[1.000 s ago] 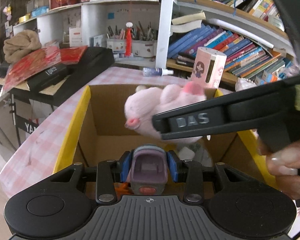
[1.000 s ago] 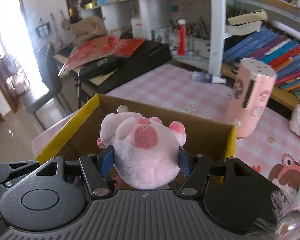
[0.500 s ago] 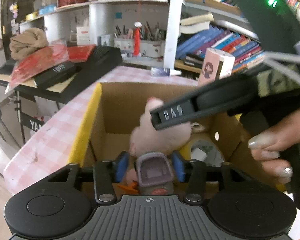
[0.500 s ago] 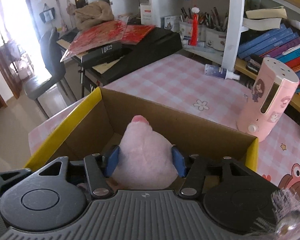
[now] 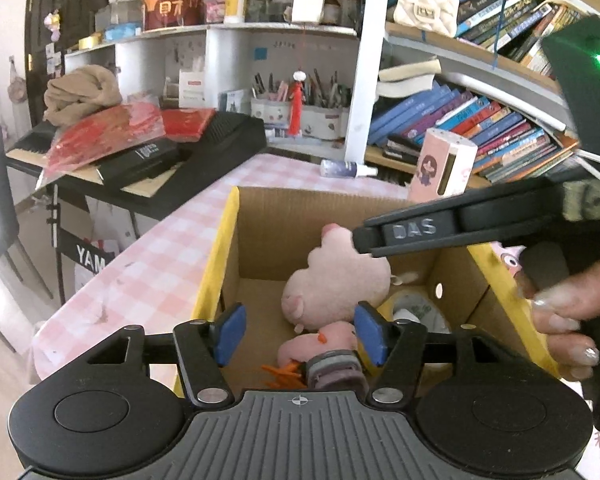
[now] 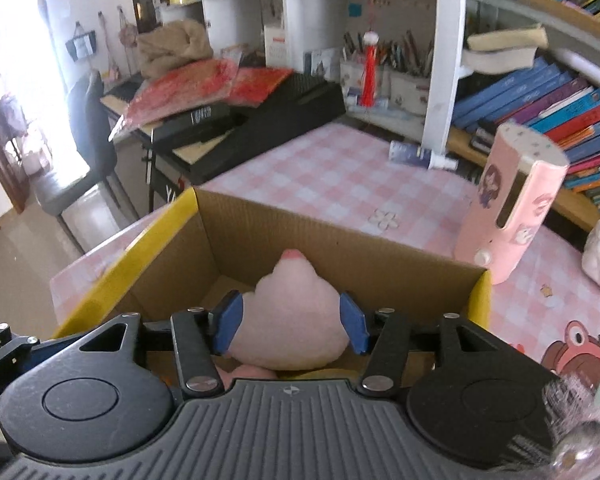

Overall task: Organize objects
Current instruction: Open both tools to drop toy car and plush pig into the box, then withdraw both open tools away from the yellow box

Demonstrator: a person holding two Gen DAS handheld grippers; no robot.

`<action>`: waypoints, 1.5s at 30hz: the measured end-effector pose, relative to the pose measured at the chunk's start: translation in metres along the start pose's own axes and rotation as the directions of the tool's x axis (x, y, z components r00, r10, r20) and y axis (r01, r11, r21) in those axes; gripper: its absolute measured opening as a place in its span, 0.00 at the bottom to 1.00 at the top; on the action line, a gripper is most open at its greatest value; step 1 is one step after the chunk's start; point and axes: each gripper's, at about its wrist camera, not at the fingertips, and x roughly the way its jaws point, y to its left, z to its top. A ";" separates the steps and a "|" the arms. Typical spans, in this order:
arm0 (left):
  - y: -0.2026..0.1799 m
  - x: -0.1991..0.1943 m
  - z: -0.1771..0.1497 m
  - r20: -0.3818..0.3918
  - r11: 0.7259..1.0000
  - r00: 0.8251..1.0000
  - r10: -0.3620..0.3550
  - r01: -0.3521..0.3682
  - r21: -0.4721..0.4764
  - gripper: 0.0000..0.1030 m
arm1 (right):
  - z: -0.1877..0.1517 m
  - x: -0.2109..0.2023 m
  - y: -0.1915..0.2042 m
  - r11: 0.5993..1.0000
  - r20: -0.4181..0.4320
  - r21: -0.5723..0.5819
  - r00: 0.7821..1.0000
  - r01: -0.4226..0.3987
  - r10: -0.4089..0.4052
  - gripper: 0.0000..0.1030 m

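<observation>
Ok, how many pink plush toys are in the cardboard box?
2. The large plush sits mid-way in the cardboard box; the small plush lies beneath it on the box floor. More may be hidden under them.

You have the open cardboard box [image 6: 340, 256] on the checked worktop [image 6: 332, 168], pink plush pig [image 6: 296, 316] inside, tall pink cylindrical case [image 6: 512, 208] just behind-right.

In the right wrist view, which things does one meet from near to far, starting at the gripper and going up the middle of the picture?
right gripper → pink plush → far wall of the box → flower print on the checked tablecloth → spray bottle → pen holders
</observation>
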 end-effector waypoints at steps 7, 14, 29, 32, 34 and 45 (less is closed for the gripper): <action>0.007 -0.022 -0.006 0.035 1.000 0.999 0.001 -0.001 -0.018 0.60 | -0.015 -0.042 0.005 0.999 0.089 0.024 0.995 0.048 -0.050 0.51; 0.019 -0.045 -0.015 0.068 0.999 0.998 0.017 -0.014 -0.035 0.69 | -0.041 -0.083 0.013 0.992 0.162 0.060 0.979 0.115 -0.123 0.51; 0.035 -0.085 -0.058 0.017 1.000 1.000 0.023 -0.023 -0.011 0.75 | -0.119 -0.121 0.048 0.955 0.120 0.156 0.955 0.251 -0.271 0.56; 0.038 -0.092 -0.068 -0.002 1.000 1.000 0.026 -0.026 -0.005 0.78 | -0.132 -0.124 0.060 0.949 0.096 0.163 0.953 0.269 -0.287 0.57; 0.038 -0.097 -0.074 -0.011 1.000 1.000 0.025 -0.025 -0.002 0.78 | -0.140 -0.125 0.067 0.950 0.083 0.154 0.955 0.272 -0.286 0.58; 0.042 -0.117 -0.100 -0.061 1.000 0.998 0.021 -0.020 0.014 0.79 | -0.170 -0.136 0.097 0.954 0.050 0.133 0.959 0.270 -0.279 0.63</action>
